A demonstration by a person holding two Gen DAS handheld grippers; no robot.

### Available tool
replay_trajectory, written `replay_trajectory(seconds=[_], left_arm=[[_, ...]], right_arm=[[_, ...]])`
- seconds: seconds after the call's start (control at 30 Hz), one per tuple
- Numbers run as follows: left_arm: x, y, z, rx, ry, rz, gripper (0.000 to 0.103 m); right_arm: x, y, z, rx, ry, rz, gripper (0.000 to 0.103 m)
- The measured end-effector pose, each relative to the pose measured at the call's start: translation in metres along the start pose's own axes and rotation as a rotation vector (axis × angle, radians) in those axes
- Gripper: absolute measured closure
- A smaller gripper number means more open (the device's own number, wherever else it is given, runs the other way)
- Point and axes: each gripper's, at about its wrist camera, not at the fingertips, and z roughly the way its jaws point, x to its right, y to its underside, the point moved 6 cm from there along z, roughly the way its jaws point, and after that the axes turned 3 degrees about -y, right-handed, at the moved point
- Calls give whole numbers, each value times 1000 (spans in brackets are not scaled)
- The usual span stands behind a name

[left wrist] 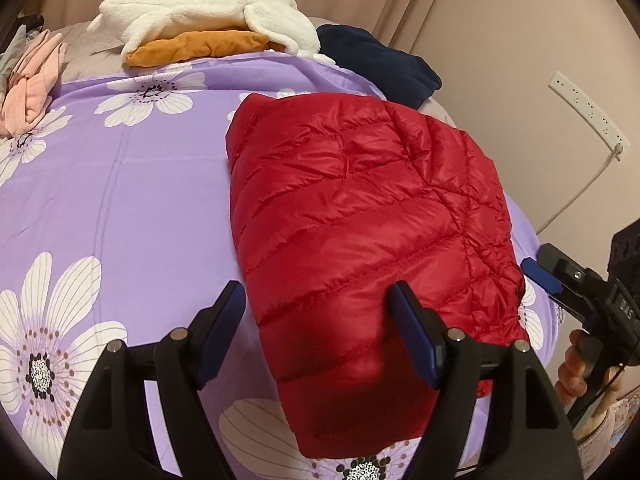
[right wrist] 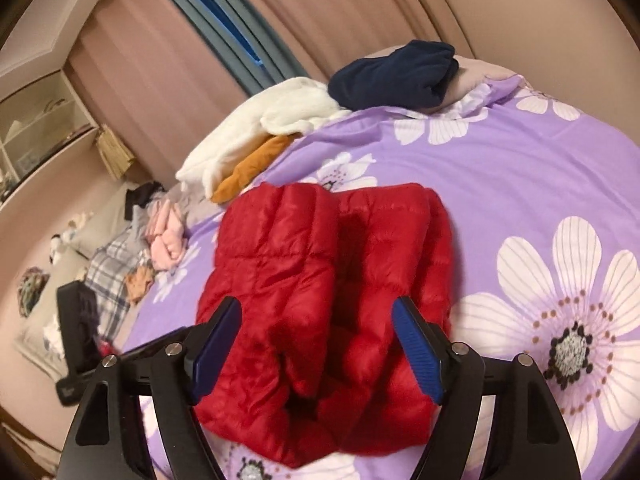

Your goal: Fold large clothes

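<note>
We find both tools standing apart and clamped on nothing. The left tool [left wrist: 316, 322] hovers over the near edge of the shiny red quilted down jacket [left wrist: 360, 216], its pads clear of the fabric; the right tool [right wrist: 318, 336] hangs over the same jacket's opposite end, likewise not pressing.

The jacket lies folded into a compact bundle on the purple bedspread with large white flowers [left wrist: 120, 200], near the bed's right edge.

Risks, in our judgement:
- The puffy, slick filling may spring the fold open now that nothing holds it; the loose doubled layers seen from the right wrist look unsettled.
- A pad brushing the shell on withdrawal could drag a layer askew.
- The bundle sits close to the bed's edge and could slide off if nudged.

Beyond it, a folded white fleece garment [left wrist: 208, 12] rests on an orange one [left wrist: 200, 48], with a dark navy garment [left wrist: 380, 60] beside them.
</note>
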Motion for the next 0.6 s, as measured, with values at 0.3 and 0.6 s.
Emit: replay_trajectory(seconds=[0.3, 0.6], left_arm=[[-4, -1, 9, -11, -13, -1, 20], [-10, -3, 23, -53, 20, -47, 11]], right_arm=[[16, 1, 17, -52, 55, 26, 25], [35, 1, 29, -89, 157, 14, 15]])
